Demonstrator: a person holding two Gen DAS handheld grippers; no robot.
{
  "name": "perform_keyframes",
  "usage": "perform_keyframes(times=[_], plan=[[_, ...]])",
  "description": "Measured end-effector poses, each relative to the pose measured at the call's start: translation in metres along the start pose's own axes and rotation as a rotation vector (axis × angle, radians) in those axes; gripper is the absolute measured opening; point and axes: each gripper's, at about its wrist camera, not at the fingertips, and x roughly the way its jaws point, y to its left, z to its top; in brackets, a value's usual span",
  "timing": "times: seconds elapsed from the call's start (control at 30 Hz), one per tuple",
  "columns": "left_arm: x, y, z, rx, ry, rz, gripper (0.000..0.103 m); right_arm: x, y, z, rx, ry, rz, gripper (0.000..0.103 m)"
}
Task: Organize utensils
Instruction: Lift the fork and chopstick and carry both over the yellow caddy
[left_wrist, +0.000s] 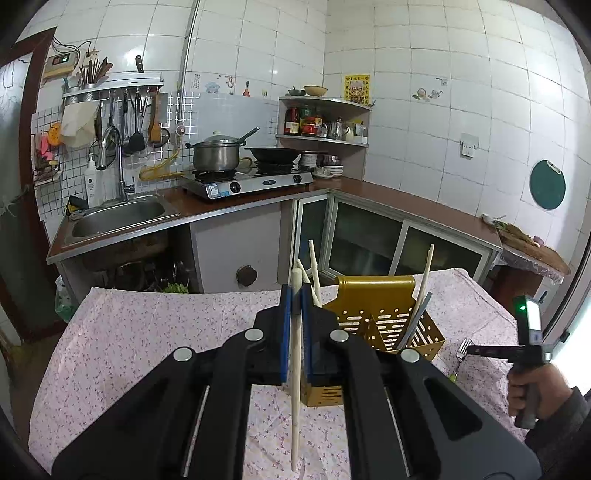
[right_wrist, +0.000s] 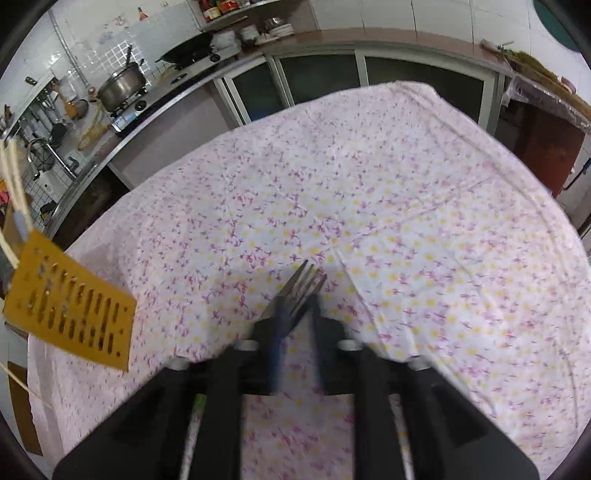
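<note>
The left gripper (left_wrist: 295, 295), jaws narrowed on an upright white chopstick (left_wrist: 295, 369), hangs just left of the gold utensil caddy (left_wrist: 373, 314), while the right gripper (right_wrist: 297, 295), farther right, pinches a fork (right_wrist: 301, 286) above the floral tablecloth (right_wrist: 406, 221).

Gold caddy (left_wrist: 384, 317), pink-flowered tablecloth (right_wrist: 388, 206)

Utensil holder (left_wrist: 384, 325) on the tablecloth (left_wrist: 147, 332), chopsticks (left_wrist: 424, 280) standing in it, fork (left_wrist: 460, 354) to its right
</note>
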Motion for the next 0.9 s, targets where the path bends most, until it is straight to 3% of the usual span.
perform_keyframes(times=[0.1,0.17,0.27,0.33,0.43,0.57,0.7,0.9], plan=[[0.004,0.005,-0.002,-0.008,0.009,-0.006,0.004,0.009,0.010,0.002,0.008,0.002,0.020,0.037],[0.008,0.008,-0.003,-0.016,0.019,-0.009,0.004,0.020,0.025,0.001,-0.039,-0.002,-0.029,0.034],[0.010,0.012,-0.003,-0.020,0.025,-0.012,0.004,0.022,0.036,0.002,-0.098,-0.031,-0.116,0.021],[0.009,0.014,-0.003,-0.026,0.023,-0.013,0.004,0.021,0.031,0.008,-0.074,-0.030,-0.081,0.008],[0.009,0.017,-0.002,-0.031,0.022,-0.012,0.004,0.010,0.024,0.016,-0.042,-0.054,-0.038,0.004],[0.008,0.018,-0.002,-0.035,0.021,-0.010,0.004,-0.025,0.031,0.019,-0.060,-0.128,-0.005,0.002],[0.006,0.017,-0.001,-0.035,0.016,-0.013,0.004,-0.081,0.051,0.014,-0.118,-0.258,0.011,0.002],[-0.001,0.011,0.005,-0.054,0.018,-0.039,0.004,-0.178,0.092,0.002,-0.252,-0.518,0.010,0.002]])
